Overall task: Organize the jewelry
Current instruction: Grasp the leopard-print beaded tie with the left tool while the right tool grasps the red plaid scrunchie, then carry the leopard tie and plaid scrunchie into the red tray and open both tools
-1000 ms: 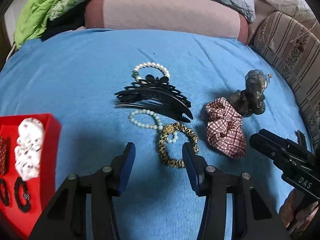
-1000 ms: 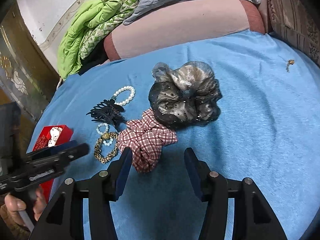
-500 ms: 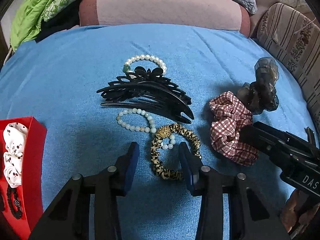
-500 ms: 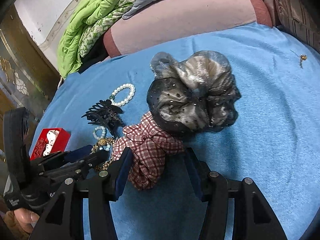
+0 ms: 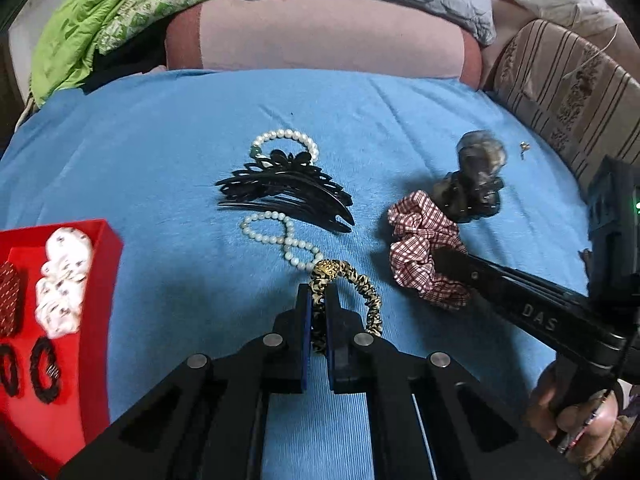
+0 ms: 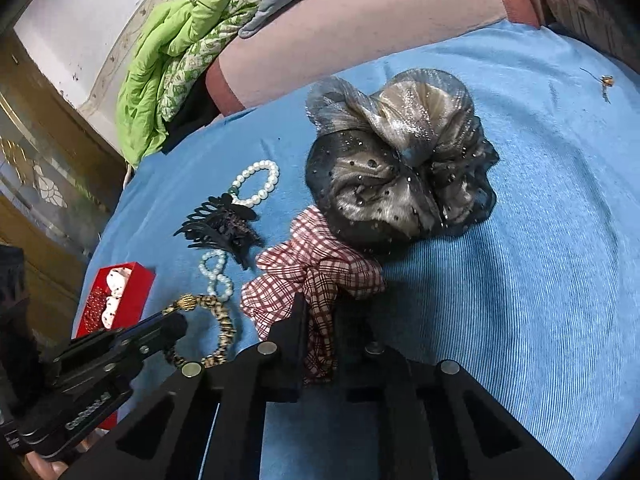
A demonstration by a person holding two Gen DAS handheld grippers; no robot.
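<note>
My left gripper (image 5: 318,292) is shut on the leopard-print hair tie (image 5: 362,286), which lies on the blue bedspread; it also shows in the right wrist view (image 6: 224,320). My right gripper (image 6: 320,308) is shut on the red plaid scrunchie (image 6: 312,264), also seen in the left wrist view (image 5: 420,244). A grey-black organza scrunchie (image 6: 400,176) touches the plaid one behind it. A black hair comb (image 5: 288,188), a pearl bracelet (image 5: 286,138) and a pale bead bracelet (image 5: 280,236) lie in the middle.
A red box (image 5: 96,280) at the left holds a white spotted scrunchie (image 5: 62,280) and black hair ties (image 5: 42,368). A small earring (image 6: 606,82) lies at the far right. Pink bolster (image 5: 320,36), green quilt and striped cushion border the bed.
Both grippers have closed: the left on the leopard-print hair tie, the right on the plaid scrunchie. The bead bracelet has been pulled into a figure-eight.
</note>
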